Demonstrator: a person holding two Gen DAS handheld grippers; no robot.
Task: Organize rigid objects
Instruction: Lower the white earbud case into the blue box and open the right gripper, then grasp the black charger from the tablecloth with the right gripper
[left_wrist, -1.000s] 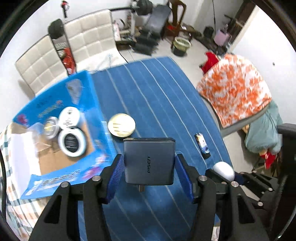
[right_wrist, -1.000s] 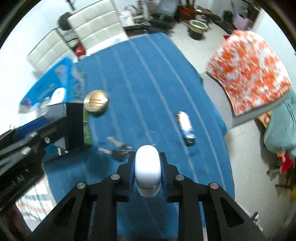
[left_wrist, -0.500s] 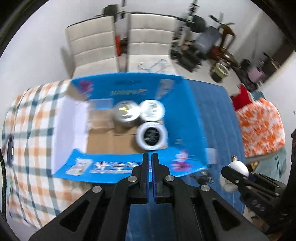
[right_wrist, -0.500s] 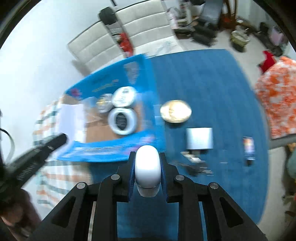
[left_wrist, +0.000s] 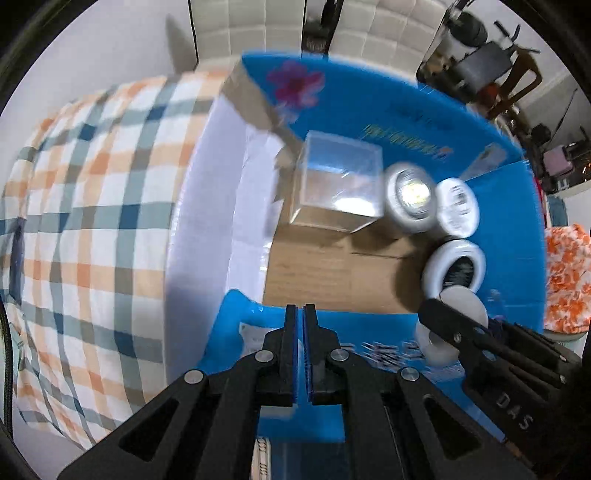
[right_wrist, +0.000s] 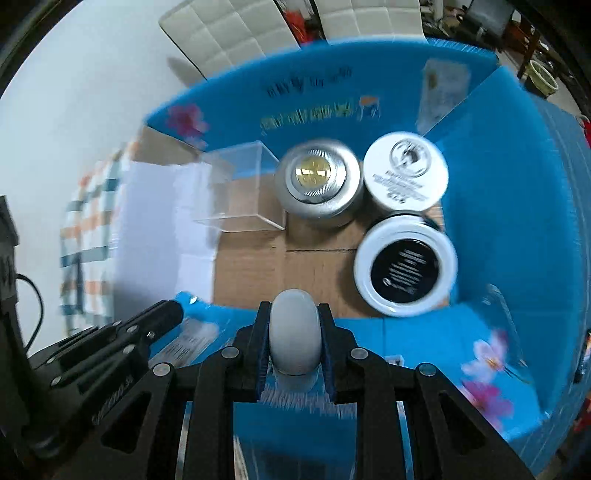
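Right gripper (right_wrist: 294, 363) clamped on the white rounded object (right_wrist: 294, 332), long axis pointing down and forward along the fingers, at the blue box's (right_wrist: 491, 206) near wall; bare cardboard floor just ahead, left of the black-lidded jar (right_wrist: 405, 271). Left gripper (left_wrist: 300, 354) shut, empty, beside it over the near flap.

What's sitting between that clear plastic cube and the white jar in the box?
A silver round tin with a gold centre sits between the clear cube and the white jar, clearest in the right wrist view.

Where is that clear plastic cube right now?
The clear plastic cube sits inside the blue cardboard box, on its brown floor towards the back left in the right wrist view, right beside the silver round tin.
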